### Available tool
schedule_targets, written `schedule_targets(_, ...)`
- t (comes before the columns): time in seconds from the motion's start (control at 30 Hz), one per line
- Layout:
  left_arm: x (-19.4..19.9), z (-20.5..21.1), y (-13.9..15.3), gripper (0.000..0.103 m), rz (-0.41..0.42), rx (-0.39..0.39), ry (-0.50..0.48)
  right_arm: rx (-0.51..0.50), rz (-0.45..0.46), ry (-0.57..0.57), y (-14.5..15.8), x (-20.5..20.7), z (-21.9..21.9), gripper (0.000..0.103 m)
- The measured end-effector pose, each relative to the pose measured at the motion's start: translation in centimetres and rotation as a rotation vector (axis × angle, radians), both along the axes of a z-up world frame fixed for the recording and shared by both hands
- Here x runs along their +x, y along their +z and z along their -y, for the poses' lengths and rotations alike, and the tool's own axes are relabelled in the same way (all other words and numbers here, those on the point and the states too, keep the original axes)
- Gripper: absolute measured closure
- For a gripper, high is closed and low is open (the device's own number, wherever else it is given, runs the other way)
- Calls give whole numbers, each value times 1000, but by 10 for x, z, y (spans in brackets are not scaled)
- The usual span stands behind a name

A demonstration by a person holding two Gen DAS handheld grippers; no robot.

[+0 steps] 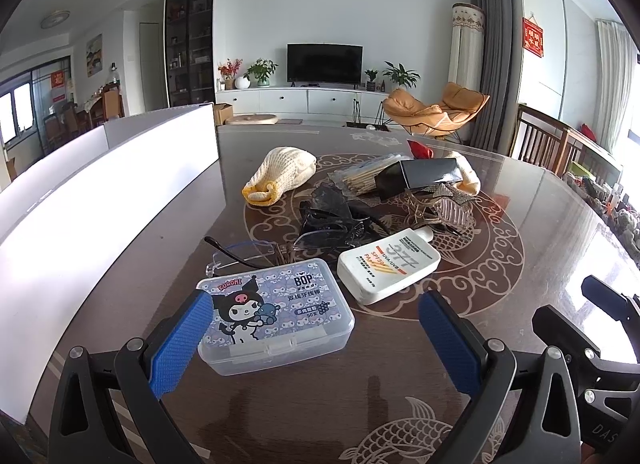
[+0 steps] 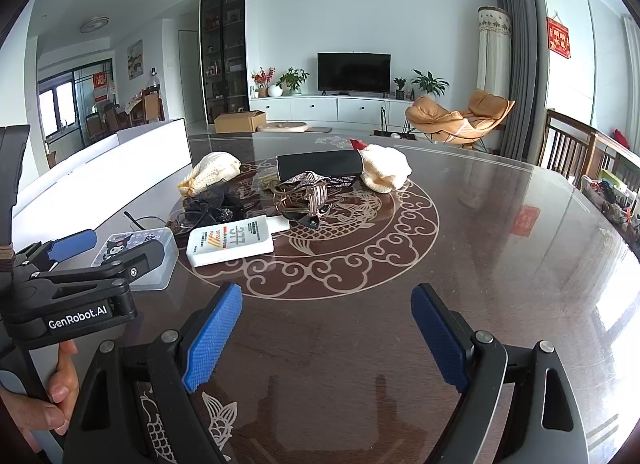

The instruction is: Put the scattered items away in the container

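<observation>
1. Floss box [image 1: 276, 314] lies on the table [image 1: 520, 264] right in front of the left gripper [image 1: 316, 340], whose jaws stand wide; the left pad is beside the box's near left corner, and I cannot tell if it touches.
2. Its long axis runs across the jaws, a little slanted, so the left hand is clearly the nearer one.
3. Right gripper [image 2: 326, 338] is also wide and empty, over bare table.
4. White container [image 1: 100, 200] stands at the left, beyond the box.
</observation>
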State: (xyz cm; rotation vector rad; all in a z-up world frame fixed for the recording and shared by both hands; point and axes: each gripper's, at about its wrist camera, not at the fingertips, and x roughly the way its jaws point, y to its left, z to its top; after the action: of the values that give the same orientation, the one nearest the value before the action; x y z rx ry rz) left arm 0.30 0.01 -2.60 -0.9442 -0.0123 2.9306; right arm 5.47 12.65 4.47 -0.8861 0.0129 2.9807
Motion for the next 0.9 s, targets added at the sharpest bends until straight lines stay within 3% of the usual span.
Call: schedule_targets(0.9,0,-2,0,0,-6,-7,-9,-2,8,-10,-1,-2,0,16)
